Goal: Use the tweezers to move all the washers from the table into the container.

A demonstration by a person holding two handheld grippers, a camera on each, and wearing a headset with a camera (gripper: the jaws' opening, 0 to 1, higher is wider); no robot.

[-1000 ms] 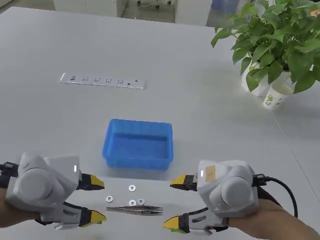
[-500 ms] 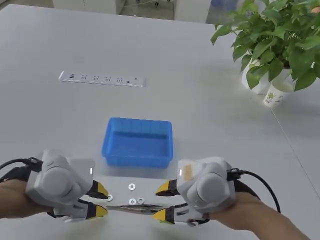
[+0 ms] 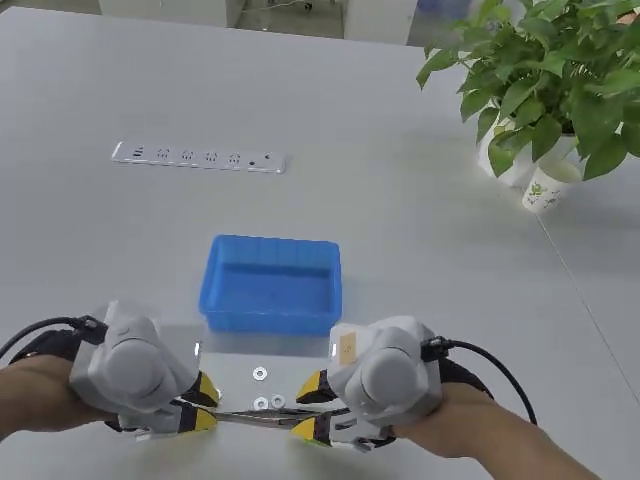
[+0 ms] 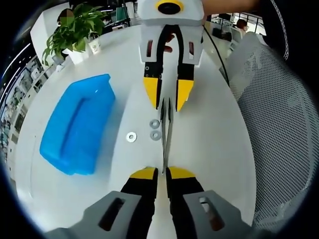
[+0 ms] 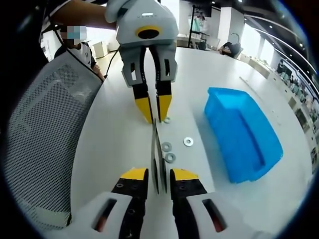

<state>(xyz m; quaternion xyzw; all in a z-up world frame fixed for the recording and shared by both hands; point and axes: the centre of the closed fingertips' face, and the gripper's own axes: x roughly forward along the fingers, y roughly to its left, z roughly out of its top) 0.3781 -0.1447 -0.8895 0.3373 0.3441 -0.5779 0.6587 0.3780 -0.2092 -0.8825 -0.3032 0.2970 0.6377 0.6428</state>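
Observation:
Slim metal tweezers [image 3: 255, 416] lie flat on the white table [image 3: 400, 250], between my two grippers. My left gripper [image 3: 202, 403] has its jaws drawn in on the pointed end [image 4: 163, 167]. The right gripper [image 3: 310, 408] is shut around the wide end [image 5: 158, 172], with both tweezer arms still spread. Several small silver washers [image 3: 261, 374] [image 4: 131, 136] [image 5: 188, 141] lie just beyond the tweezers, and one washer [image 5: 166, 119] sits beside the left fingertips. The blue container [image 3: 270, 283] stands behind them with nothing visible inside.
A white power strip [image 3: 198, 158] lies at the far left of the table. A potted plant [image 3: 545, 80] and a paper cup [image 3: 540, 190] stand at the far right. A mesh chair [image 4: 279, 124] [image 5: 45, 149] sits at the table's near edge.
Both grippers have moved inward to the two ends of the tweezers and narrowed their jaws around them. The washers and container have stayed put.

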